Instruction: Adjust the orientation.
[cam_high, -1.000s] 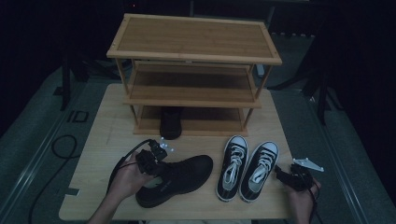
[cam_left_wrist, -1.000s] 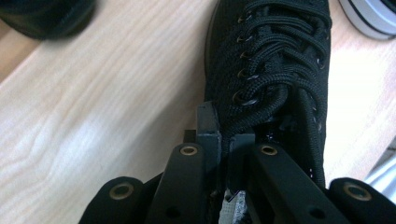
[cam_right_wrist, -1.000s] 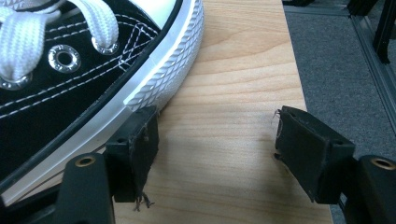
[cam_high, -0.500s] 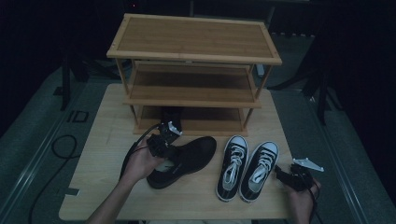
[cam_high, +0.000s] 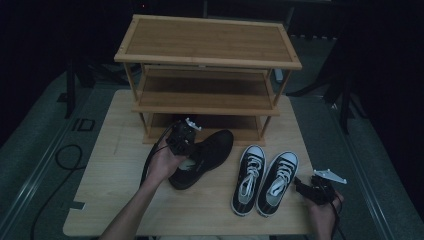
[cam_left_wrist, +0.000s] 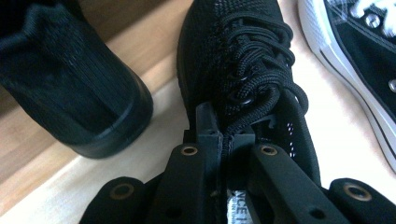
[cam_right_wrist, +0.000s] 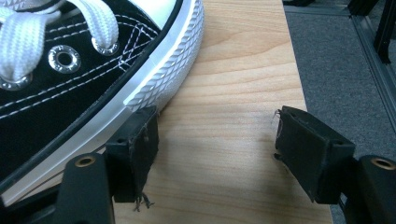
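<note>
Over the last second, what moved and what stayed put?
The left gripper, shut on the black shoe at its tongue, carried it up the table toward the rack; its toe now nears the bottom shelf. The sneakers and the open right gripper kept their places.
</note>
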